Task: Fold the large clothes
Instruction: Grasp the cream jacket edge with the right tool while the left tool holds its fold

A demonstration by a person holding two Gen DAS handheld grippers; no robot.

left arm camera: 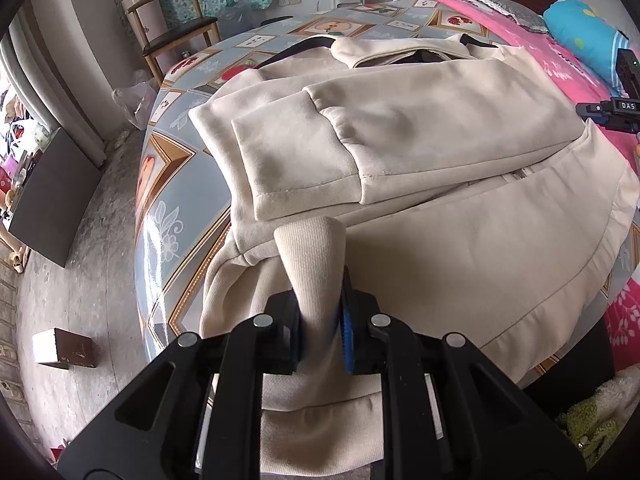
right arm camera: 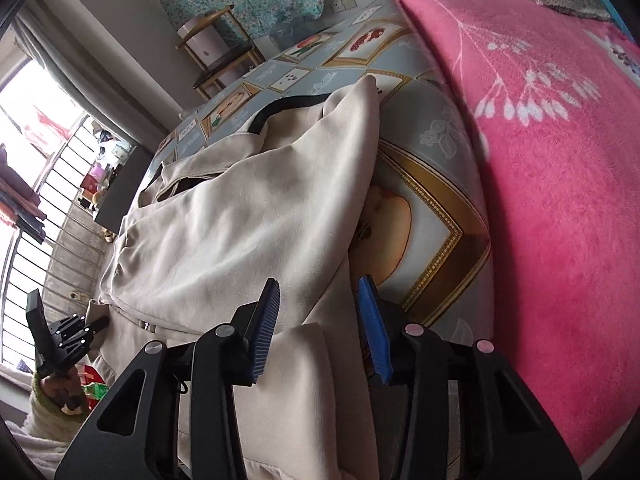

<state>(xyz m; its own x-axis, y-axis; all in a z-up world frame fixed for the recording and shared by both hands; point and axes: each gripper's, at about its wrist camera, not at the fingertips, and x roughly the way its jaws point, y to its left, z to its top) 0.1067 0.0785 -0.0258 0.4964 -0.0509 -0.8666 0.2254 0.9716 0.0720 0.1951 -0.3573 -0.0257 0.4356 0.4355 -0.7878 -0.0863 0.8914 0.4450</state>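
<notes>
Just one cream jacket, two tongs.

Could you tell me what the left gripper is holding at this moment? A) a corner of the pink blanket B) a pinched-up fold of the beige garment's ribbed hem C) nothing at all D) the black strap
B: in the left wrist view the left gripper is closed on a raised ridge of ribbed hem of the beige garment, which lies on the patterned tablecloth.

Soft daylight from the blown-out window; sharp centres, fisheye-bent, dark-vignetted edges.
</notes>
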